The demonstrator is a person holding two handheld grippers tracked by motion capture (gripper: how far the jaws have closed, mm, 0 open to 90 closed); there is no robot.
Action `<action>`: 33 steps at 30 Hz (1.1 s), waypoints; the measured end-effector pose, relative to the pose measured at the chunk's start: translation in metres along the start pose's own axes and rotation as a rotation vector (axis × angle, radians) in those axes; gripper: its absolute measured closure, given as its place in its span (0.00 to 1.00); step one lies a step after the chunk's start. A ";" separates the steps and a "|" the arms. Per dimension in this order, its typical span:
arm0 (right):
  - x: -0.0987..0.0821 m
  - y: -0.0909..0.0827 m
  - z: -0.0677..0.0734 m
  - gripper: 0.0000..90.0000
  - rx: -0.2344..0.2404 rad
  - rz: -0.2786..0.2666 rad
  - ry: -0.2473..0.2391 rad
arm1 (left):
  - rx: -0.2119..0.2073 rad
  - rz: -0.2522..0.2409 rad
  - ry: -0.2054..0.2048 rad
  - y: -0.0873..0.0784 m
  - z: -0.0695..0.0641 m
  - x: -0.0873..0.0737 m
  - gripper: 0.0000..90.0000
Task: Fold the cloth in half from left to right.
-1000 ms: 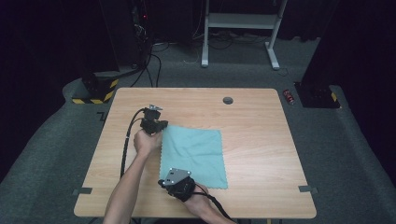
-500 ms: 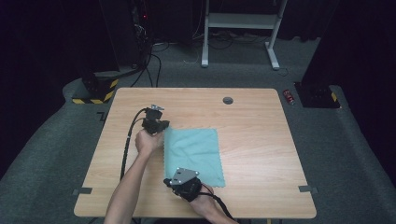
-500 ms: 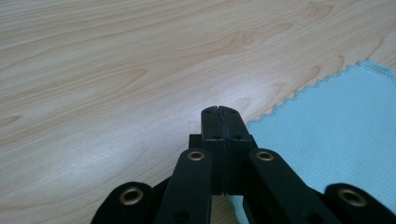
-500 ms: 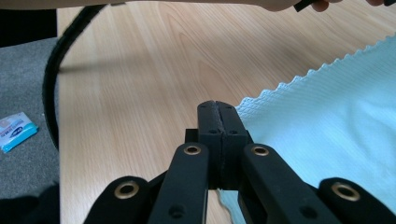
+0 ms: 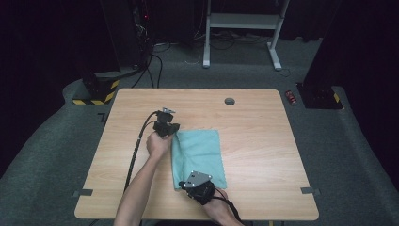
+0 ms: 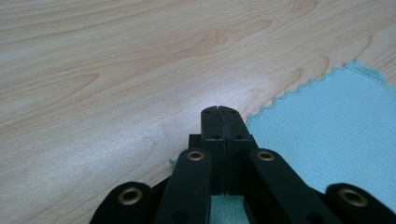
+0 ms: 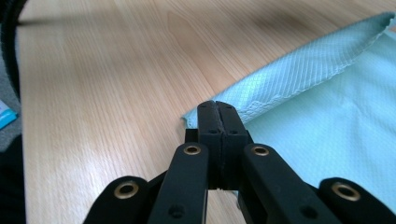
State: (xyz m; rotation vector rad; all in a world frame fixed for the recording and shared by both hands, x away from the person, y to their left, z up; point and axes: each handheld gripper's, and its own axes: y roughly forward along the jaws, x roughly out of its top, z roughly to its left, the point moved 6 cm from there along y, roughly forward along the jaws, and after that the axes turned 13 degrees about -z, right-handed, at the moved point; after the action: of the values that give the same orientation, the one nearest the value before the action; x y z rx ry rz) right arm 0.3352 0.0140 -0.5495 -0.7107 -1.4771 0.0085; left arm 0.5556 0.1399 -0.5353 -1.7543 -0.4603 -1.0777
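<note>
In both gripper views, each gripper pinches the teal cloth's edge, hidden from above.

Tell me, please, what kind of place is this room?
Probably a lab or recording studio. A bare wooden table stands on grey carpet with dark curtains around, cables run to equipment behind, and black-yellow hazard tape marks a stand base.

Dark lab — cabled equipment rack, hazard-striped base
</note>
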 end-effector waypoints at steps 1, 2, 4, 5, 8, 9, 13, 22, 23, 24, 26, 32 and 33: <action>-0.001 -0.001 -0.001 1.00 -0.005 0.001 -0.004 | -0.001 0.000 0.004 0.001 0.000 0.000 1.00; -0.002 -0.002 -0.001 1.00 -0.008 0.001 -0.003 | -0.002 0.000 0.003 0.002 -0.001 0.000 1.00; -0.004 -0.006 -0.004 1.00 -0.020 0.004 -0.008 | -0.005 -0.001 0.007 0.003 -0.004 -0.001 1.00; -0.005 -0.009 -0.005 1.00 -0.025 0.005 -0.007 | -0.008 -0.005 0.004 0.004 -0.006 0.000 1.00; -0.009 -0.015 -0.008 1.00 -0.038 0.005 0.004 | -0.013 -0.012 0.003 0.006 -0.009 0.001 1.00; -0.011 -0.016 -0.010 1.00 -0.040 0.006 0.003 | -0.018 -0.012 0.004 0.007 -0.010 0.001 1.00; -0.015 -0.024 -0.015 1.00 -0.058 0.007 0.019 | -0.023 -0.014 0.002 0.010 -0.014 0.002 1.00; -0.023 -0.035 -0.024 1.00 -0.085 0.005 0.040 | -0.034 -0.007 0.020 0.017 -0.025 0.008 1.00; -0.023 -0.036 -0.024 1.00 -0.088 0.004 0.046 | -0.036 -0.007 0.021 0.018 -0.027 0.009 1.00; -0.024 -0.038 -0.026 1.00 -0.092 0.002 0.048 | -0.037 -0.009 0.021 0.018 -0.028 0.010 1.00; -0.025 -0.041 -0.029 1.00 -0.097 0.000 0.053 | -0.041 -0.010 0.031 0.020 -0.031 0.012 1.00; -0.030 -0.051 -0.035 1.00 -0.119 -0.002 0.067 | -0.050 -0.017 0.017 0.028 -0.037 0.013 1.00; -0.031 -0.052 -0.036 1.00 -0.123 -0.003 0.070 | -0.051 -0.014 0.020 0.029 -0.038 0.012 1.00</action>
State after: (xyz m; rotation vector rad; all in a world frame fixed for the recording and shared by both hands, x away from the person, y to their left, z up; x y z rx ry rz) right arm 0.3423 -0.0565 -0.5518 -0.8009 -1.4201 -0.1095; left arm 0.5656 0.0920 -0.5365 -1.7859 -0.4369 -1.1250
